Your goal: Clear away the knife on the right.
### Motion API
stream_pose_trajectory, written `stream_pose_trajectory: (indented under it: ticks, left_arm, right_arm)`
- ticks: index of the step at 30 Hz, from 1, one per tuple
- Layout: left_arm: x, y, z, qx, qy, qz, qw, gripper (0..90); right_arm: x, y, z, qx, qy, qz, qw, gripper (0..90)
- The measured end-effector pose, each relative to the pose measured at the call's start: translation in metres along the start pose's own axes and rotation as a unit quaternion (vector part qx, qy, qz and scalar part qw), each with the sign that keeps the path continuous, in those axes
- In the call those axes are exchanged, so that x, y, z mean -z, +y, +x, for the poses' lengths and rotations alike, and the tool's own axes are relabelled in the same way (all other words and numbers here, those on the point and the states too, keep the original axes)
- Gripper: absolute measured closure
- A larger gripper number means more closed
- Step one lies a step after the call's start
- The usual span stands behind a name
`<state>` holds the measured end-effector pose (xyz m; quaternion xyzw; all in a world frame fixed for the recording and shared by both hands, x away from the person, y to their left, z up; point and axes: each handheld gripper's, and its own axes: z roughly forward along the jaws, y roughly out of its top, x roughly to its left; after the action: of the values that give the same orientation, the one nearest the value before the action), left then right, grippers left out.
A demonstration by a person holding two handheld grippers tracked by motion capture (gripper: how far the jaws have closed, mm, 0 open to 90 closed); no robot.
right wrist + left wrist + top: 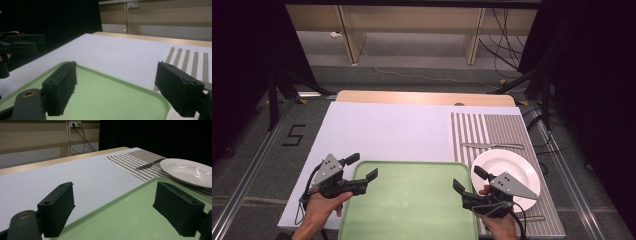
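A person's two hands hold a left tool (pixel 363 168) and a right tool (pixel 468 182) at opposite ends of an empty green tray (pixel 412 200) lying at the near edge of the table (pixel 382 130), both with jaws spread wide and pinching nothing. In the left gripper view the tray's rim (pixel 117 200) runs between the parted jaws; the right gripper view shows the same at the tray's far corner (pixel 140 90). Just to the right, on a striped placemat (pixel 497 131), a white plate (pixel 504 167) and a knife (pixel 492 146) lie outside the tray. By the look of it, the work is at its start: the tray is flanked but not yet gripped, and nothing has been loaded.
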<state>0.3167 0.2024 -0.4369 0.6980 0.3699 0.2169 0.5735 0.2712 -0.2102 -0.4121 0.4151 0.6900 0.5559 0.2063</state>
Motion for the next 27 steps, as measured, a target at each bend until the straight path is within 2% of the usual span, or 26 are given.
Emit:
stream_pose_trajectory:
  ticks: [12,14,17,18,23,24,27]
  left_arm:
    - [0.0,0.0,0.0,-0.003,0.002,-0.004,1.0,15.9]
    - [0.001,0.001,0.0,-0.004,0.002,-0.007,1.0,15.9]
    - [0.0,0.0,0.0,-0.004,0.002,-0.007,1.0,15.8]
    - [0.0,0.0,0.0,-0.004,0.002,-0.006,1.0,15.9]
    - [0.0,0.0,0.001,-0.004,0.003,-0.007,1.0,15.9]
    - [0.0,0.0,0.001,-0.002,0.004,-0.008,1.0,15.8]
    - [0.0,0.0,0.001,-0.001,0.003,-0.007,1.0,15.8]
  right_arm:
    - [-0.002,0.0,-0.002,0.0,-0.001,-0.008,1.0,18.6]
    - [-0.003,0.001,-0.003,-0.008,0.007,-0.004,0.9999,18.5]
    - [-0.004,0.001,-0.004,-0.003,0.004,-0.01,0.9999,18.3]
    - [-0.003,0.002,-0.005,-0.001,0.002,0.0,1.0,18.3]
    - [-0.003,0.007,-0.011,-0.004,-0.002,-0.004,1.0,18.2]
    - [-0.002,0.011,-0.015,-0.001,-0.011,-0.01,0.9999,18.1]
    - [-0.001,0.021,-0.023,-0.001,-0.016,-0.017,0.9997,17.9]
